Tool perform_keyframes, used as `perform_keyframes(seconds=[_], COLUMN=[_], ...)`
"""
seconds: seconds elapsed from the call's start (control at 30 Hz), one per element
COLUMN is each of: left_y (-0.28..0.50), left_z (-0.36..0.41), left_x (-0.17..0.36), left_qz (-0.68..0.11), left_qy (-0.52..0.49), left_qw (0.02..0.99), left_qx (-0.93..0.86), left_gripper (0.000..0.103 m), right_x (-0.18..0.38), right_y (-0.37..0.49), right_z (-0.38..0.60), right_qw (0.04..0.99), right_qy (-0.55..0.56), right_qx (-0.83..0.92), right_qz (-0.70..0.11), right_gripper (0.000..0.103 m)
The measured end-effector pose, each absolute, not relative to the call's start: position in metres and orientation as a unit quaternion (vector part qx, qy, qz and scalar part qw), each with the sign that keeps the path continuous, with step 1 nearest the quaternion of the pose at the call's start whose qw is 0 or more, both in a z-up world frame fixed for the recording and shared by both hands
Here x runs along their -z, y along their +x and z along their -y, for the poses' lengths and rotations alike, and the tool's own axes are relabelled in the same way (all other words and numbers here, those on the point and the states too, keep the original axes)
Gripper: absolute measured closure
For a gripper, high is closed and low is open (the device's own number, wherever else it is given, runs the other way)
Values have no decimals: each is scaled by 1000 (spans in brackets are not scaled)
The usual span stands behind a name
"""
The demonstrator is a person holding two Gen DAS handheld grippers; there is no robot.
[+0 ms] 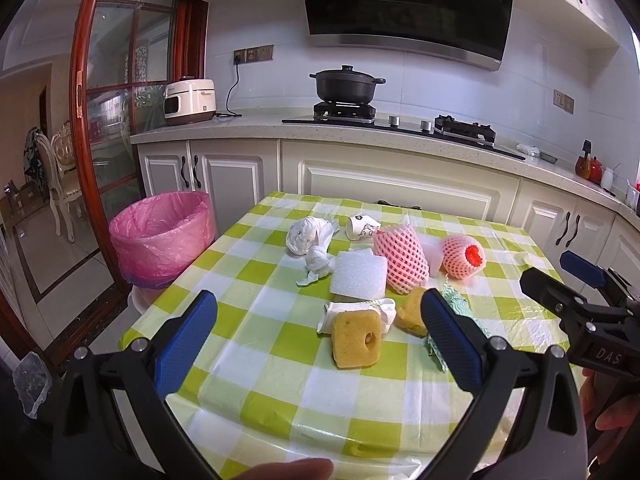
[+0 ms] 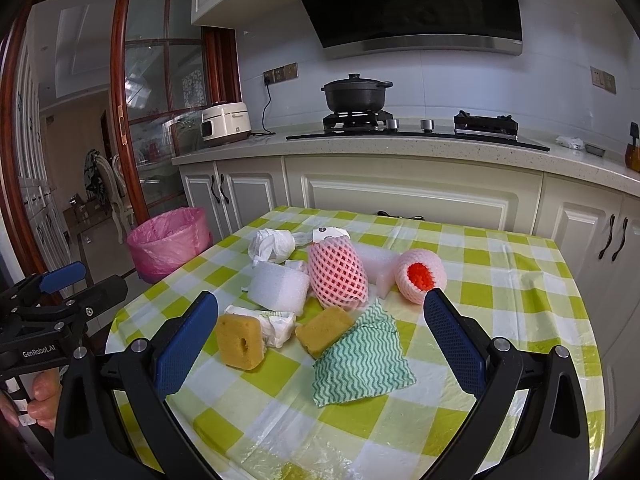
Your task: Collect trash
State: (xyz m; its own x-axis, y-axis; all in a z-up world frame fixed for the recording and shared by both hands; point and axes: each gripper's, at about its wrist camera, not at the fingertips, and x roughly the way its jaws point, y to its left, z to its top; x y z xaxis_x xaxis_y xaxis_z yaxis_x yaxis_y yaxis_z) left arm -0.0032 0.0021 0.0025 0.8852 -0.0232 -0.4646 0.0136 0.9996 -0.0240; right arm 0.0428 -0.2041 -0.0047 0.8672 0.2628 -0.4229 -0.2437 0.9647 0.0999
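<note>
Both grippers hang above the near edge of a counter [image 2: 500, 280] covered in a green-and-white checked cloth, and neither holds anything. The left gripper [image 1: 320, 332] has its jaws wide apart, framing the pile of trash ahead. The right gripper [image 2: 320, 332] also has its jaws wide apart, over the same pile from a spot further right.

In the right wrist view the trash sits mid-counter. A yellow sponge with a hole [image 2: 240, 340] lies at about 9 o'clock of the pile, touching a crumpled white wrapper [image 2: 278, 326] behind it. A second yellow sponge [image 2: 324, 330] lies just beside that, its right edge under or against a green wavy-striped cloth [image 2: 362, 364] at 6 o'clock. Behind them a white foam block [image 2: 280, 286] sits beside a tall pink foam net sleeve [image 2: 338, 276]. At 3 o'clock a round pink foam net with a red centre [image 2: 420, 280] lies on its side, near another white foam piece [image 2: 376, 264]. At 12 o'clock are a crumpled white plastic bag [image 2: 270, 246] and a paper cup [image 2: 330, 234] tipped over, partly hidden by the sleeve.

A bin lined with a pink bag [image 1: 160, 236] stands on the floor at the counter's far left corner, at about 10 o'clock in the left wrist view.
</note>
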Motion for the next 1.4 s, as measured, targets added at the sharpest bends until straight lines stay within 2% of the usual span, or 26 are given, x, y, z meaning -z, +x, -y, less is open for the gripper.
perform_keyframes(seconds=[0.37,0.73,1.0,1.13,1.4], left_y=[0,37,103,107,125], left_z=[-8,-28,-13,5,35], left_x=[-3,16,59,82,117], left_qz=[-246,-316,-412,-409,-414], left_qy=[-14,-44,26,22,28], left_qw=[969,948,909,909,908], left_qx=[-16,-4,59,72,61], left_gripper=[4,5,5,6,23], right_x=[4,25,59,72,83], right_y=[46,82,119,121,115], right_z=[205,239,256,260,252], right_qw=[968,963,951,947,941], right_qy=[14,37,37,50,42], right_qx=[-123,-83,-31,-27,-37], right_qz=[-218,-255,-306,-317,-334], right_gripper=[7,7,7,7,7])
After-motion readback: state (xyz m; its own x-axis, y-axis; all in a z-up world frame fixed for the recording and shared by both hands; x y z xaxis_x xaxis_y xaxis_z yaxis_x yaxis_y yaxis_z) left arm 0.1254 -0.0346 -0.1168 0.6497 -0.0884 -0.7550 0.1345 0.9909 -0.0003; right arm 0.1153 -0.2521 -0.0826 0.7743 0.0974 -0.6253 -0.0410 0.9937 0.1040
